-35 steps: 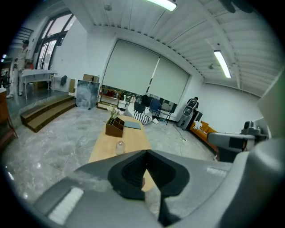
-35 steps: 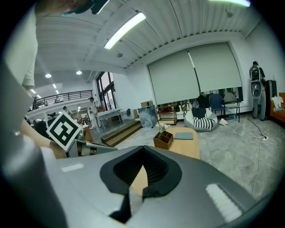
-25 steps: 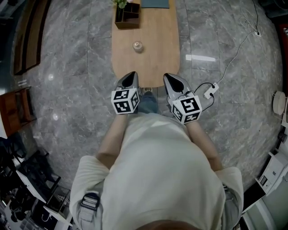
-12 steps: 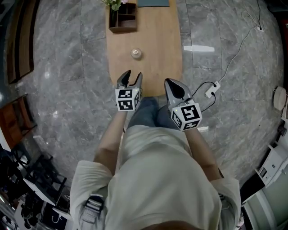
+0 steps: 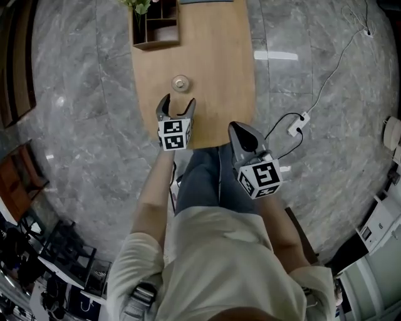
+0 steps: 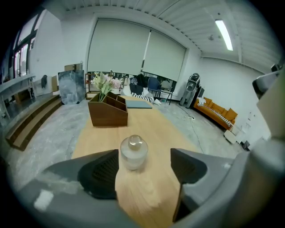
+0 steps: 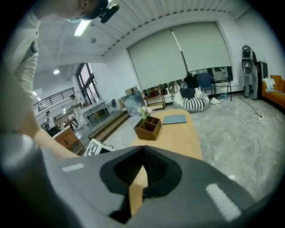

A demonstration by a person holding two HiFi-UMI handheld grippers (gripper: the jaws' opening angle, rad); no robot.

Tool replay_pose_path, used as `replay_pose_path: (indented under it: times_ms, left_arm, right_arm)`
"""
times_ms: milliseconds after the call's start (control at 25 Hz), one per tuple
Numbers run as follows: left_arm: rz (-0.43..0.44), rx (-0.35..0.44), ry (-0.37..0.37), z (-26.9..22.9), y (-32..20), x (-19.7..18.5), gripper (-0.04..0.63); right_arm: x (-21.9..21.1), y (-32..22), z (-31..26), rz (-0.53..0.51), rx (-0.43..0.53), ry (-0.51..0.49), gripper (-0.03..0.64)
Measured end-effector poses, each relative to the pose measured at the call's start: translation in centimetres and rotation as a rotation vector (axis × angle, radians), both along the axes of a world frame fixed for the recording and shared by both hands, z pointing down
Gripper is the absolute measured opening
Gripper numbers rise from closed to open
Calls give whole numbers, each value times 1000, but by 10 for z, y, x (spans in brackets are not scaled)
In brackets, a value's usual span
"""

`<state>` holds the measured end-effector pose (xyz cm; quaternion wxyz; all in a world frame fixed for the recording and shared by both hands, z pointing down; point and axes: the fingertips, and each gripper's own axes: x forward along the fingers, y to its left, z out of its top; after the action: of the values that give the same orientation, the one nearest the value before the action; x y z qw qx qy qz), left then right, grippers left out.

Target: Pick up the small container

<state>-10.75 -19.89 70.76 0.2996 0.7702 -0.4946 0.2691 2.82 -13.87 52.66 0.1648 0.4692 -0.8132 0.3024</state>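
The small container [image 5: 180, 83], a clear glass jar with a round stopper, stands upright on the wooden tabletop [image 5: 219, 63], in its near part and a little left of the midline, with bare wood around it. The left gripper [image 5: 177, 101] hovers over the near left part of the tabletop. Its jaws are spread wide and opening, and nothing is pressed between them. In the left gripper view the container [image 6: 133, 152] sits just ahead of the tips, in line with the gap and closer to the left pad, touching neither. The right gripper [image 5: 241, 133] hangs at the near right edge of the tabletop, above the person's leg, with its jaws brought together on nothing, well apart from the jar. At the far left corner stands a brown wooden organizer box [image 5: 156, 28] holding pale flowers [image 5: 138, 5]. A flat blue-grey pad [image 7: 174, 119] lies by the far edge. A white power strip [image 5: 294, 125] with its cable lies on the marble floor [image 5: 81, 125] to the right.
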Motion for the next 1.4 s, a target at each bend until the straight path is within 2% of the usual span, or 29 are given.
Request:
replay_pose_path:
  times_ms: [280,640,920,1160,1400]
  left_arm:
    - [6,5,-39,59,-34,4,394]
    - [3,27,-93,99,-64,3,397]
    - [23,83,-103,100,-73,10,394]
    - [49,80,-154,101,-73,8,345]
    - [60,45,-144,97,-65,11,339]
  right_arm:
    - [0,-11,45,-3,-59,-13,-2]
    - [3,-10,84,10,-121,-18,-2]
    - [7,-7,97,20,-135,-18,-2]
    - [9,-3,97,29,-128,-18,-2]
    - [12,3,88,28,-106,-18,-2]
